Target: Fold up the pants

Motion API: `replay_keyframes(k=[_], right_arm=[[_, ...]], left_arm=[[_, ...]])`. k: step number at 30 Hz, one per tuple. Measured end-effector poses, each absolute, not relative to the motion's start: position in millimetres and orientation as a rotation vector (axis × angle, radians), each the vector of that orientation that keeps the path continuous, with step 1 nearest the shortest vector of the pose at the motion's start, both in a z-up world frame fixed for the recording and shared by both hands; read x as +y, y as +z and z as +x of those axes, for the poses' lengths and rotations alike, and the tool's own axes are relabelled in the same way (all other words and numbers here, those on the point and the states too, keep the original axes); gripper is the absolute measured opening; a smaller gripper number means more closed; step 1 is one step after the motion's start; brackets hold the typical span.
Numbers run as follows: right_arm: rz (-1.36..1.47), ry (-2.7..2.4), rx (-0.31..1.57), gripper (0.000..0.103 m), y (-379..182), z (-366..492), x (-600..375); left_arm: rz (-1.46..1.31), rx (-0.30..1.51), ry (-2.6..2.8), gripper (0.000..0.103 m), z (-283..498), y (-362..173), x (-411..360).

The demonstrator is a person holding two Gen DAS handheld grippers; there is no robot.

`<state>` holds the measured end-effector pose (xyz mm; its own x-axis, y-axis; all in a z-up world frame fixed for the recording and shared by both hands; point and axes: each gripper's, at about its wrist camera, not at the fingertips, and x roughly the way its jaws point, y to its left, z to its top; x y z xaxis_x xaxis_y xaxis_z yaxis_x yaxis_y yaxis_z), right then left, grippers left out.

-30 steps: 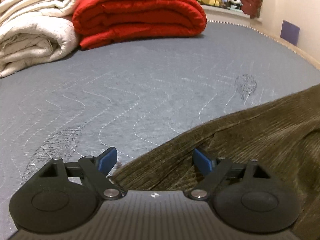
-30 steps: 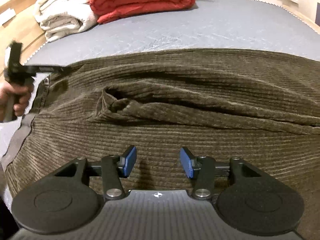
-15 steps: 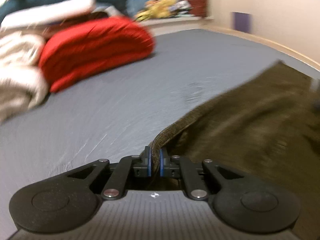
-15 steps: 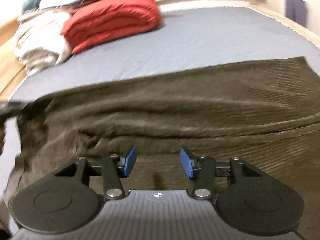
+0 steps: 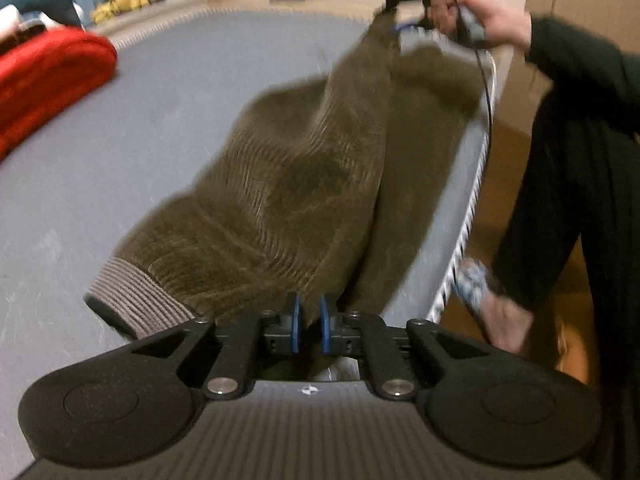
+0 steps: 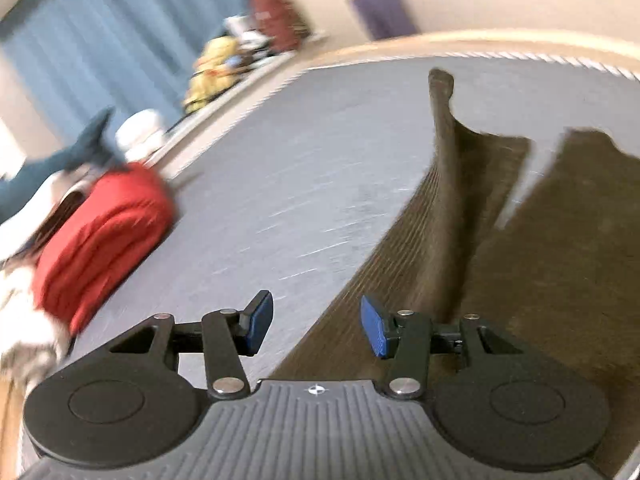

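Observation:
Brown corduroy pants point(image 5: 300, 184) lie on a grey mattress point(image 5: 120, 140), one part raised into a ridge. My left gripper point(image 5: 310, 322) pinches that raised fabric between its blue pads, next to the grey ribbed cuff point(image 5: 136, 296); its jaws are opening slightly. A hand point(image 5: 492, 20) holds the right gripper point(image 5: 400, 30), blurred, over the far end of the pants. In the right wrist view, my right gripper point(image 6: 316, 326) stands open over the pants' edge point(image 6: 540, 260), with nothing between its pads. A fold of fabric point(image 6: 444, 184) runs away from its right finger.
A folded red quilt point(image 5: 44, 76) point(image 6: 108, 240) and pale blankets sit at the far left of the mattress. The bed's edge point(image 5: 468, 232) runs close on the right, with wooden floor beyond. A person's black-clad leg point(image 5: 568, 200) and slippered foot point(image 5: 480, 292) stand there.
My left gripper closed on the pants' edge, then lifted and swung it, so the fabric now rises off the mattress. My right gripper stayed open while it rolled and swung toward the pants' edge.

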<state>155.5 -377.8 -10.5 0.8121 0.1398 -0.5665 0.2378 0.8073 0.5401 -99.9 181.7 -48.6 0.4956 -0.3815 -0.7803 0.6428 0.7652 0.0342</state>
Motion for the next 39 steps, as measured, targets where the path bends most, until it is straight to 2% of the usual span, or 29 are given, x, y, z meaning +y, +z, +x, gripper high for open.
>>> replay_keyframes(k=[2,4,5,10,16,20,23,25,27,29,32,39], right_arm=[[0.68,-0.107,0.637,0.051,-13.3,159.5,-396.3],[0.701,-0.15,0.633,0.051,-14.6,163.4,-413.2],[0.714,-0.164,0.634,0.051,-15.9,165.9,-420.6],[0.791,-0.233,0.624,0.051,-34.3,176.3,-462.0],[0.915,-0.242,0.705,0.05,-83.0,191.3,-502.0],[0.964,-0.191,0.697,0.05,-99.9,204.1,-514.0],[0.984,-0.152,0.706,0.049,-113.2,218.5,-518.5],[0.988,-0.138,0.715,0.045,-119.6,227.8,-519.7],[0.974,-0.127,0.717,0.037,-121.3,232.9,-518.5],[0.96,-0.134,0.722,0.032,-123.8,236.7,-518.2],[0.943,-0.154,0.733,0.019,-126.5,239.5,-518.0],[0.924,-0.186,0.735,0.016,-122.6,225.8,-521.0]], left_arm=[[0.319,0.794,-0.629,0.015,-98.0,-39.2,179.9],[0.257,0.717,-0.621,0.03,-88.4,-21.4,178.8],[0.247,0.682,-0.609,0.033,-83.3,-14.3,176.3],[0.329,0.649,-0.632,0.034,-57.0,-25.0,128.7],[0.558,0.796,-0.768,0.034,-50.0,-82.9,74.8],[0.482,0.835,-0.799,0.034,-27.6,-86.3,73.3],[0.503,0.845,-0.831,0.039,-29.6,-92.4,70.6],[0.51,0.855,-0.841,0.044,-32.7,-95.1,71.8],[0.509,0.86,-0.847,0.048,-33.9,-95.5,71.7],[0.517,0.864,-0.845,0.048,-33.2,-99.2,69.8],[0.547,0.862,-0.839,0.048,-35.5,-101.9,67.5],[0.601,0.848,-0.804,0.048,-39.0,-103.7,64.9]])
